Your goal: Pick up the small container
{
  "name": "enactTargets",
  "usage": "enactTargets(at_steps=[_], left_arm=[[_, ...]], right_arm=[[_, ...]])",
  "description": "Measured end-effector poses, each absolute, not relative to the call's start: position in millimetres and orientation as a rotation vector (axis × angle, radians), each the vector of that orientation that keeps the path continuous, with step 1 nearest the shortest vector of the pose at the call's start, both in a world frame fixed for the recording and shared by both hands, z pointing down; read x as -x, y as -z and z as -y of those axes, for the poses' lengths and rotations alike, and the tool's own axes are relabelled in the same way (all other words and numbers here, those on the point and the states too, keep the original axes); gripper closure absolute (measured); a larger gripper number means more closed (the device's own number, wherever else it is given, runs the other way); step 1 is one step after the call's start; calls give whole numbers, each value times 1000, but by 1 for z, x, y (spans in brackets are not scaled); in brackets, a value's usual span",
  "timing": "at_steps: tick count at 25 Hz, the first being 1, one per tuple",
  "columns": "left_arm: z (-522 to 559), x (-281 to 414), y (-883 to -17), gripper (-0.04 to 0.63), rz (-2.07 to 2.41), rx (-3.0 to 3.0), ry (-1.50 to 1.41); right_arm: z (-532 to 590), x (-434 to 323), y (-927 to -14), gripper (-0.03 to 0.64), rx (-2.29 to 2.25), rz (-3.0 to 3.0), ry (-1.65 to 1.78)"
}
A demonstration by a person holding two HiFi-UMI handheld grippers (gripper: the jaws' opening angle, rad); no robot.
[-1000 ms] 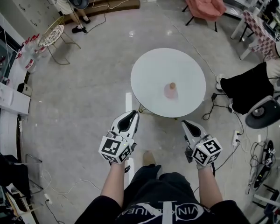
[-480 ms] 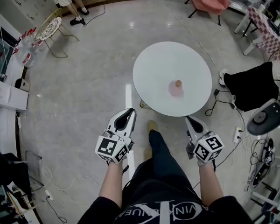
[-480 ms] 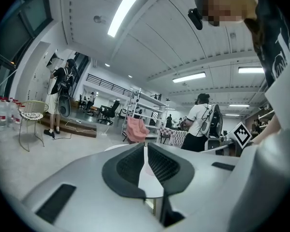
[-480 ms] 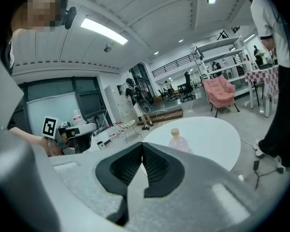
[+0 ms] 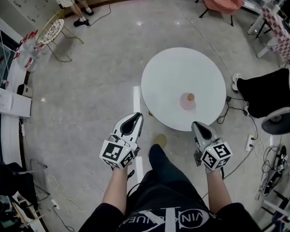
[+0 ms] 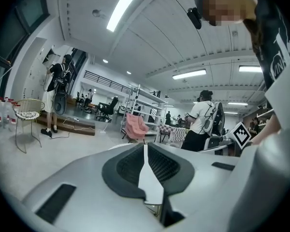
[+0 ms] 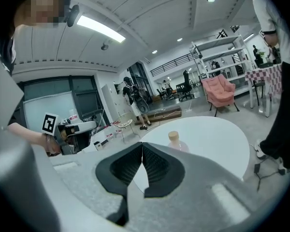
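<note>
Head view: container (image 5: 188, 101) stands on the round table (image 5: 169, 76), right of centre, well ahead of both grippers. Left gripper (image 5: 136, 116) and right gripper (image 5: 197, 125) both have jaws together, nothing between. Best bet: approach with the right one, open the jaws before arrival, clamp below the cap (image 5: 190, 96). Shirt print (image 5: 174, 220) is cropped and unreadable; no legible label on the container.

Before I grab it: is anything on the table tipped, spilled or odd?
Nothing stands out. The small container stands upright and alone on the white round table, with no spill around it.
</note>
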State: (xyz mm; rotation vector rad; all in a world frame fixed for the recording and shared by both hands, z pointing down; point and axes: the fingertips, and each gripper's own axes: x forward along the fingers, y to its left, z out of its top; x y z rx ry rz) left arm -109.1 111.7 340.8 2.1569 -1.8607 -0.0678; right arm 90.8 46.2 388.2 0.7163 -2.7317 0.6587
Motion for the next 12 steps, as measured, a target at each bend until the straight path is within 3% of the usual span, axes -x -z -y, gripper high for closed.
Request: enactTargets(at_steps=[12], left_arm=[[-26, 121, -361, 568, 1688, -2261, 2]], right_arm=[[0, -91, -415, 611, -829, 2669, -689]])
